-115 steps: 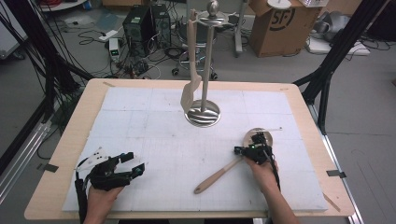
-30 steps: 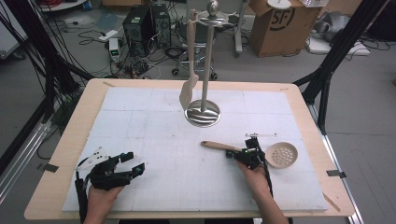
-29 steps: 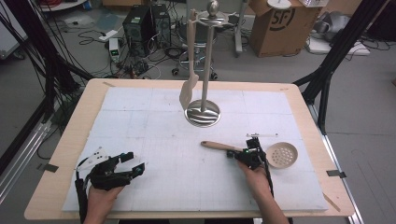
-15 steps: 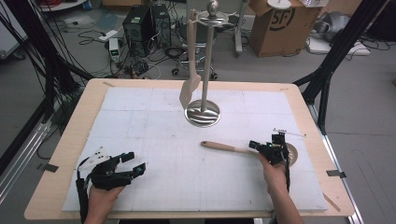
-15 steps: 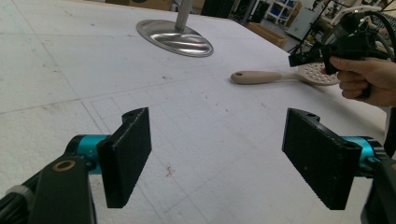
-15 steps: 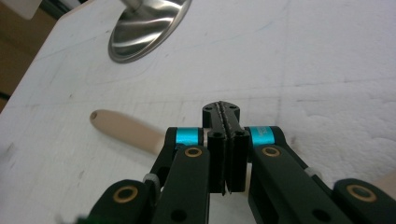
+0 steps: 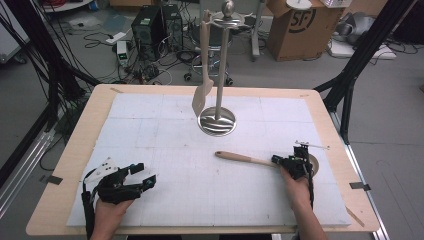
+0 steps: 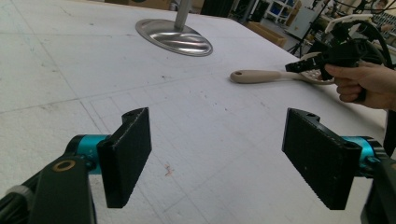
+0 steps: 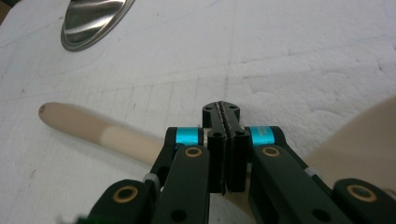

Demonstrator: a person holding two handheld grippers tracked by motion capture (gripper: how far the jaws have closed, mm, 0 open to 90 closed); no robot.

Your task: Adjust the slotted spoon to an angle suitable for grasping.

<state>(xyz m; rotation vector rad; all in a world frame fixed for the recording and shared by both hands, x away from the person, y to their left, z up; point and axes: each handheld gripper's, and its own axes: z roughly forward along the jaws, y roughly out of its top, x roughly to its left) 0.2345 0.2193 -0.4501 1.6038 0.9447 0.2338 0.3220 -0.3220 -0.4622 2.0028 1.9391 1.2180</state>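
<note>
Spoon: slotted spoon [image 7: 250,159] lies flat on the table's white mat [image 7: 165,125], right of centre, handle pointing left toward the middle, bowl at the right under the right gripper.
Change: a few seconds ago the spoon lay slantwise nearer the front edge; a second ago it had been turned level, bowl further left. Now it sits a little further right, dragged along with the right hand.
Meaning: judging by this, the spoon is being lined up and gripped near the bowl, likely so it can be lifted to the stand [image 7: 217,120], where a spatula [image 7: 202,95] already hangs. Hanging is not yet done.
Right gripper [image 7: 295,162]: fingers [image 9: 217,140] clenched, pads pressed together with no gap in the right gripper view; the spoon's neck runs beneath them, pinched at the junction of handle and bowl.
Left gripper [image 7: 142,175]: rests at the front left, well apart from the spoon; fingers [image 8: 126,154] spread wide, released, holding nothing, only bare mat between them.
Table: wooden rim [image 7: 90,125] around the mat.
</note>
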